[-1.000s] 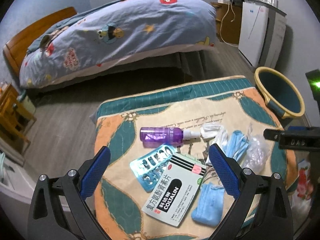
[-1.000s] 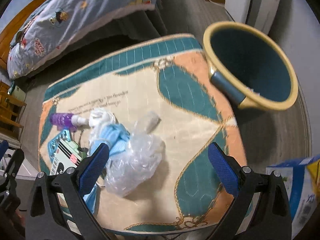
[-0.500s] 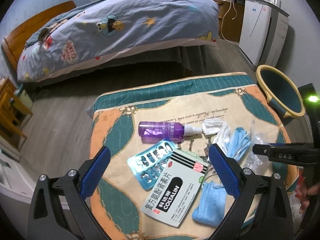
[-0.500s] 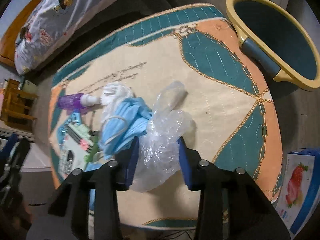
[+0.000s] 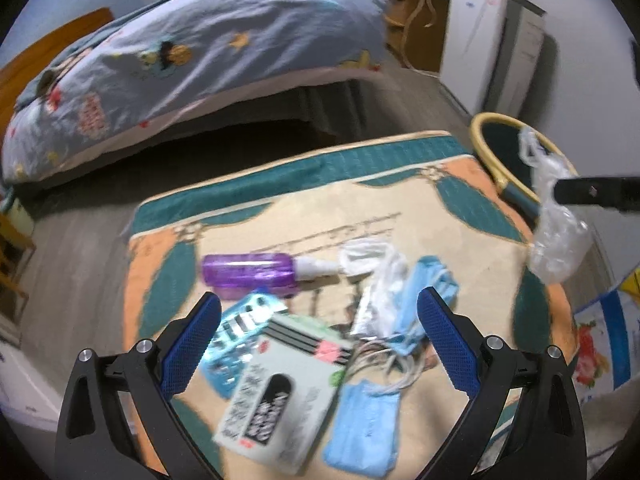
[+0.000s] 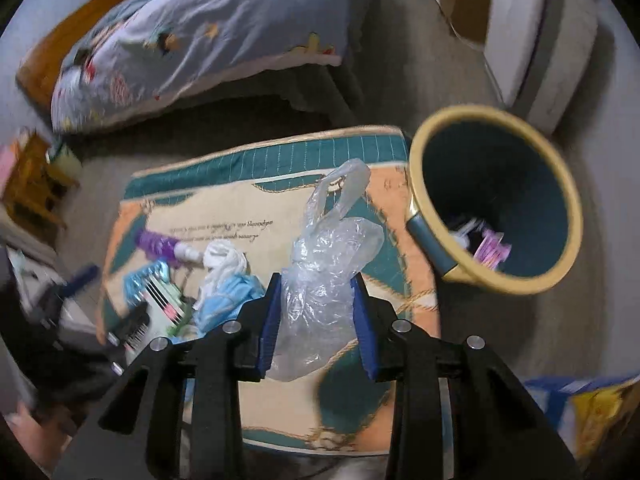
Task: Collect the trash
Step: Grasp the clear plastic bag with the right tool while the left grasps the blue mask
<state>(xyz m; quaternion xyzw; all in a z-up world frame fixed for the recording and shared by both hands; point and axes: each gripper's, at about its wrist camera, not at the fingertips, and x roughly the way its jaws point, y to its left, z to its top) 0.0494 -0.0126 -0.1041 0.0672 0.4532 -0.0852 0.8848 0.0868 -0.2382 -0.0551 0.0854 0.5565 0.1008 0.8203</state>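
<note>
My right gripper [image 6: 316,280] has its jaws closing on a crumpled clear plastic bag [image 6: 328,248], pads pressing its sides. The bag hangs above the table's right end, near the yellow-rimmed bin [image 6: 480,110], which holds some rubbish. In the left wrist view the bag [image 5: 560,236] dangles from the right gripper [image 5: 592,194] beside the bin [image 5: 492,124]. My left gripper [image 5: 320,344] is open over a medicine box [image 5: 280,392] and a blister pack [image 5: 240,328]. A purple spray bottle [image 5: 248,270], white tissue [image 5: 364,256] and blue masks [image 5: 364,428] lie on the patterned table cover [image 5: 400,208].
A bed [image 5: 200,52] with a cartoon quilt stands behind the table. A white appliance [image 5: 492,40] is by the far wall. A carton with a strawberry print [image 5: 596,344] sits on the floor at the right. A wooden stool [image 6: 32,184] is at the left.
The right gripper shut on the plastic bag and lifted it off the table toward the bin. The left gripper came lower and nearer the medicine box.
</note>
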